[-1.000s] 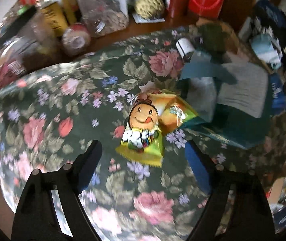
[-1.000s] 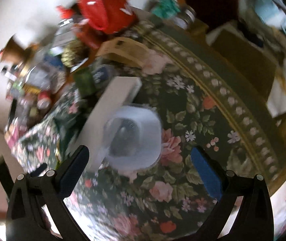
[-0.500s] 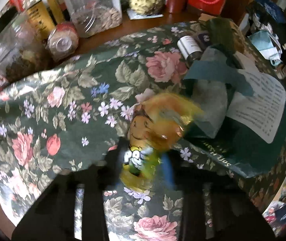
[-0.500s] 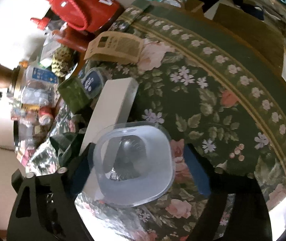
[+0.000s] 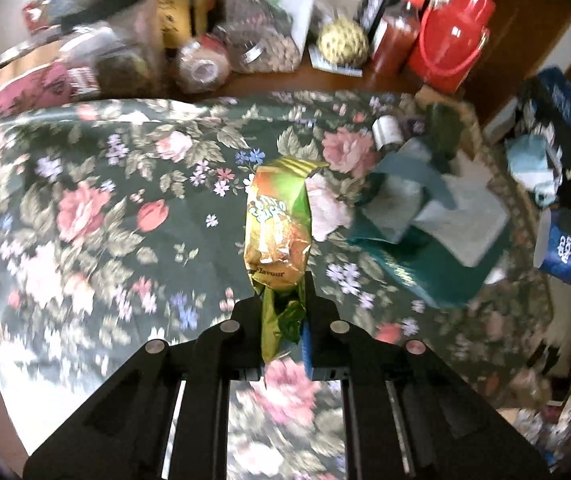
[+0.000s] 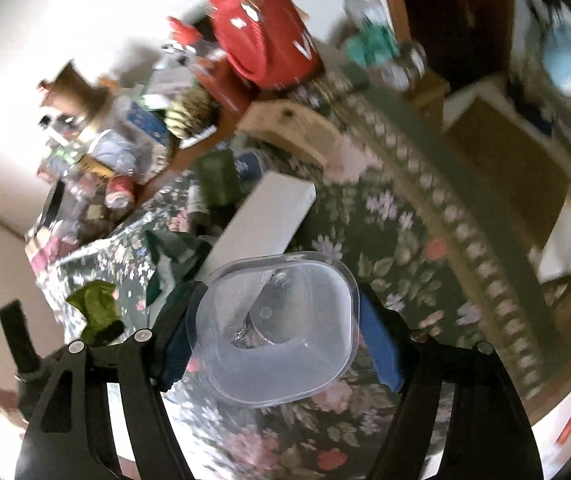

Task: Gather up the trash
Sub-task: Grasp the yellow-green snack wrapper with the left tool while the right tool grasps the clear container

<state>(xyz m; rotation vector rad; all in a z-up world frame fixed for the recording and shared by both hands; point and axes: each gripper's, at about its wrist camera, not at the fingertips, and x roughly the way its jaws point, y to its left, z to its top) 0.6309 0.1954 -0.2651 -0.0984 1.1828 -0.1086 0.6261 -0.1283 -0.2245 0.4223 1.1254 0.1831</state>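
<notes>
My left gripper (image 5: 283, 320) is shut on the bottom edge of a yellow-green snack packet (image 5: 278, 224) and holds it up above the floral tablecloth (image 5: 97, 220). The packet's green end and the left gripper also show at the left of the right wrist view (image 6: 95, 308). My right gripper (image 6: 275, 336) is shut on a clear plastic cup (image 6: 275, 328), one finger on each side, and holds it above the cloth. A crumpled pale tissue (image 5: 329, 208) lies on the cloth just right of the packet.
A white box (image 6: 261, 220) and teal paper (image 5: 413, 200) lie right of the packet. Bottles, jars and a red bucket (image 5: 451, 36) crowd the far table edge. A blue can (image 5: 561, 248) stands at the right. The table's border edge (image 6: 481, 232) curves along the right.
My left gripper closed on the snack packet and lifted it off the cloth. My right gripper closed on the clear cup and raised it.
</notes>
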